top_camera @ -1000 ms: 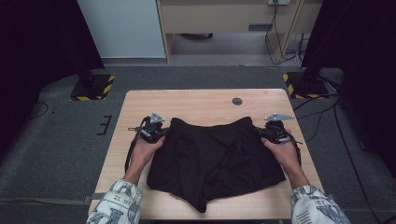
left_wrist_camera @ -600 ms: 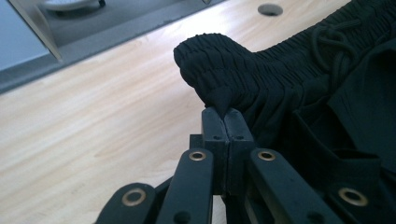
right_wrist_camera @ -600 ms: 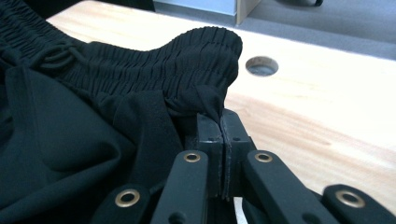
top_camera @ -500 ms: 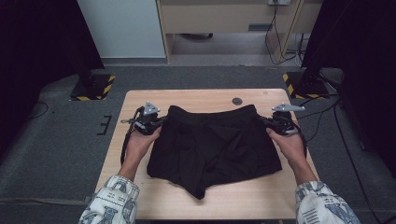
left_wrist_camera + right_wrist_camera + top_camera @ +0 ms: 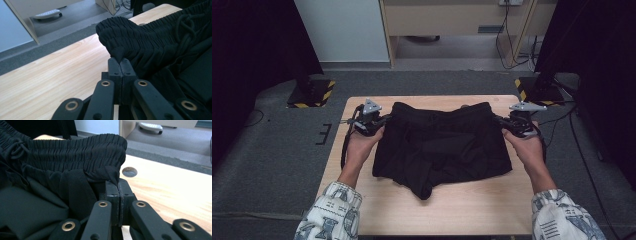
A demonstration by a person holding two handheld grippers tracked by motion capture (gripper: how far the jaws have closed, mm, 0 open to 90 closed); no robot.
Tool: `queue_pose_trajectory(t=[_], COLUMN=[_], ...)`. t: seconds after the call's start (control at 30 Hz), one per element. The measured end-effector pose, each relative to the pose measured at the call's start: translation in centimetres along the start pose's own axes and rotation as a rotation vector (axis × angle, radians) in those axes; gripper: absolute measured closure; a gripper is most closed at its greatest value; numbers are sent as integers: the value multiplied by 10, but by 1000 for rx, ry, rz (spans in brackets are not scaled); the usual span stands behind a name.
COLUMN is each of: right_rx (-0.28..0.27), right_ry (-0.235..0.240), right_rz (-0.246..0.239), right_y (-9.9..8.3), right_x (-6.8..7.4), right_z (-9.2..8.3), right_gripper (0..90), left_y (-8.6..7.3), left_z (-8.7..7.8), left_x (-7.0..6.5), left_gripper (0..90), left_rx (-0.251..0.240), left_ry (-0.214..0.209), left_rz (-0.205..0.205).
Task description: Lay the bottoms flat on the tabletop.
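Black shorts (image 5: 439, 145) pinched at both waistband corners by closed left fingers (image 5: 115, 65) and right fingers (image 5: 111, 188), spread near table (image 5: 472, 210) far edge; folding left

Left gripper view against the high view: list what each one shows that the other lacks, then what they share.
The left gripper view alone shows the left gripper with its jaws shut on a pinch of the gathered waistband, and the knotted drawcord up close.

The high view alone shows the whole black shorts spread across the table, the right gripper at the opposite waistband corner, both hands, patterned sleeves and the floor stands.

Both show the shorts, the wooden table and the left gripper at its waistband corner.
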State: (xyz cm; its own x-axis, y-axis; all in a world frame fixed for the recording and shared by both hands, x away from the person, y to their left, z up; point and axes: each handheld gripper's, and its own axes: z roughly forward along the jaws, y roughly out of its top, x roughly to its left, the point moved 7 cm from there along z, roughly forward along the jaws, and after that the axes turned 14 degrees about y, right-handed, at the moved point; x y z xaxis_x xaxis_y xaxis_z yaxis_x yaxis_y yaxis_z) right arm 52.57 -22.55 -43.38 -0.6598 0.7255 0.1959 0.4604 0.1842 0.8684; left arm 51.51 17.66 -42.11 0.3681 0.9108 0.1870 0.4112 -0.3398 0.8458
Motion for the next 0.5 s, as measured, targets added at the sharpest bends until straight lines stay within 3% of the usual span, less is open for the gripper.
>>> queue_pose_trajectory(t=[0.5], right_rx=[-17], right_ry=[-16], right_rz=[-29], right_y=[30], right_x=[6], right_z=[-15], right_gripper=[891], left_y=[25], left_z=[-15], left_x=[10], left_gripper=[887], left_rx=[-30], left_ry=[3], left_rz=[-18])
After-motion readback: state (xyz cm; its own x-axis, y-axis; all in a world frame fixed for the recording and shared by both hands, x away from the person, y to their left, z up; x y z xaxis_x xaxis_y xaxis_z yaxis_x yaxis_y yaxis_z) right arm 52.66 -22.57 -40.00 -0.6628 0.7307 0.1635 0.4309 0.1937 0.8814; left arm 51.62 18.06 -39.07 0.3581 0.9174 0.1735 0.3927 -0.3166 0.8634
